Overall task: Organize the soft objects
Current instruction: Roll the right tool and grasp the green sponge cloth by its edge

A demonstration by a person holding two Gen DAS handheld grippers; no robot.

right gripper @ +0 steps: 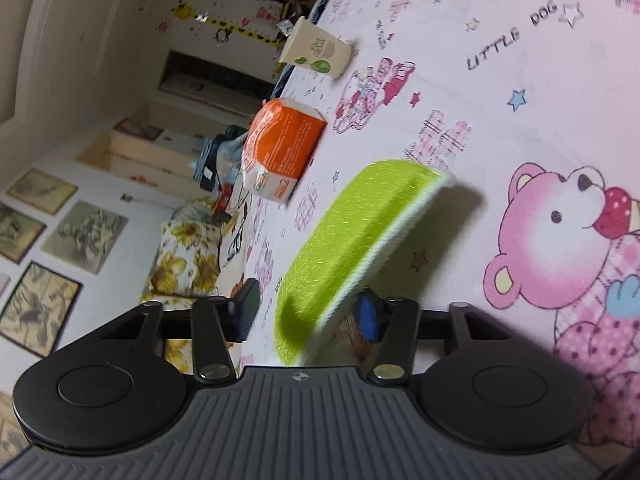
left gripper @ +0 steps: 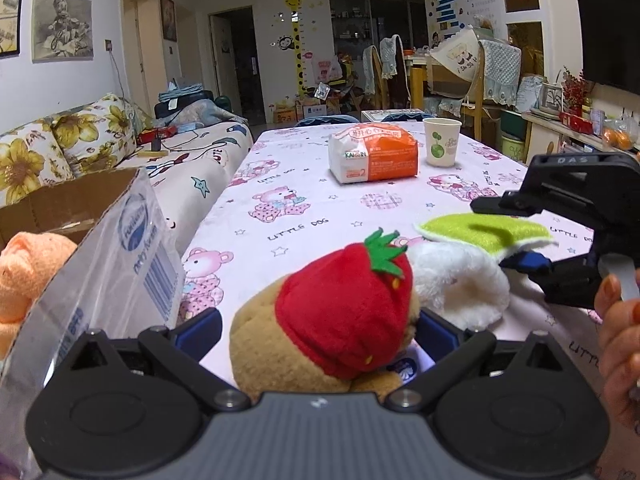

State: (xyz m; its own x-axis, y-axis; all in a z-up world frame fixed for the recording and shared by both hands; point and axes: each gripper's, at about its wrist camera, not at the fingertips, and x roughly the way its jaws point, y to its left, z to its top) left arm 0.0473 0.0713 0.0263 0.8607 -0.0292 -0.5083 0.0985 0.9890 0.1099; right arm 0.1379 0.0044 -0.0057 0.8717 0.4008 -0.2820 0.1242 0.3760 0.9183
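A brown teddy [left gripper: 280,344] with a red strawberry hat [left gripper: 344,304] lies near the front edge of the tabletop [left gripper: 320,208], which has a pink cloth with bears on it. The left gripper [left gripper: 316,330] has its fingers [left gripper: 200,326] spread wide, one on each side of the teddy. The finger by the hat looks very close to it, but the other finger does not touch the teddy.

Just beside the teddy, toward the right edge, lies a white plush toy [left gripper: 460,280]. A green ear [left gripper: 484,230] sticks out from its top. The right gripper [left gripper: 504,232] comes in from the right edge, turned on its side. One finger is above the green ear and one finger is below it, so the ear is between them. In the right wrist view the green ear [right gripper: 352,248] runs between the two fingers [right gripper: 368,316] of the right gripper [right gripper: 306,314]. The blue finger is right at the ear's edge, and the black finger is a little away from it. A hand [left gripper: 620,340] holds this gripper.

An open cardboard box [left gripper: 60,204] stands at the left edge, with an orange plush [left gripper: 24,276] in it. A tissue pack [left gripper: 372,152] and a paper cup [left gripper: 442,142] stand near the far edge.
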